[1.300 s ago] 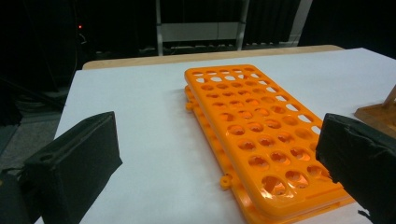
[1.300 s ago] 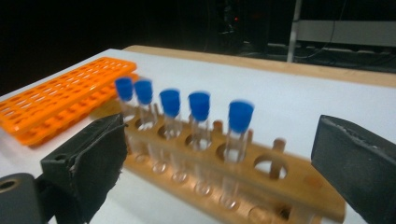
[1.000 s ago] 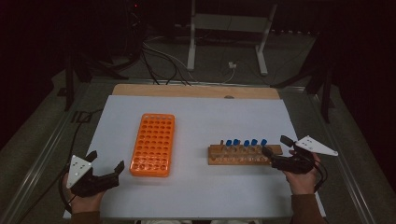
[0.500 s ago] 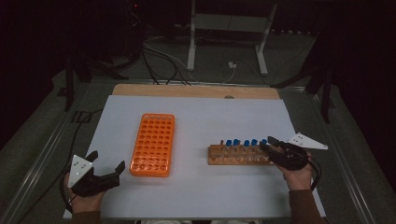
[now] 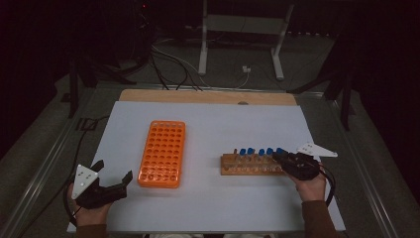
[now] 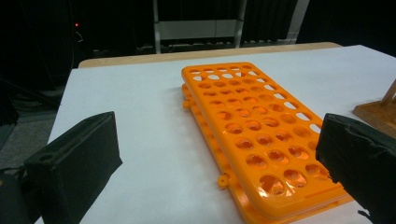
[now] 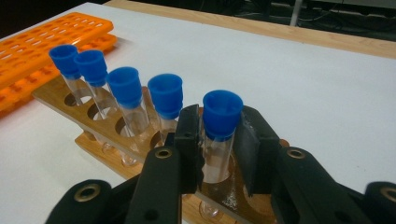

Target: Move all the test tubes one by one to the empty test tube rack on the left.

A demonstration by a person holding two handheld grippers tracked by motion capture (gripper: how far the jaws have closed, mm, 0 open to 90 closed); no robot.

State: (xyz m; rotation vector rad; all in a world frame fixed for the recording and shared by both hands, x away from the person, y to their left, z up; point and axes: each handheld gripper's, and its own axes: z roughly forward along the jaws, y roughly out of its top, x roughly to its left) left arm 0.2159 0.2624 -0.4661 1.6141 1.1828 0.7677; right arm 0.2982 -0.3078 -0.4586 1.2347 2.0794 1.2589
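Right claw (image 5: 281, 158), seen from above, has just been closing at the wooden rack's (image 5: 247, 166) right end on the white counter (image 5: 223, 129); left claw (image 5: 111, 179) rests spread apart near the orange rack (image 5: 162, 153). Left gripper view: its jaws stand wide before that orange rack (image 6: 252, 135). Right gripper view: pads clamp the nearest blue-capped tube (image 7: 219, 135), upright in the wooden rack (image 7: 93, 121).

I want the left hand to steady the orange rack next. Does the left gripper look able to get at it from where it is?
Probably yes. The left gripper stands open on the white table just short of the orange rack's near corner, with bare surface between them. The rack lies flat, its holes empty.
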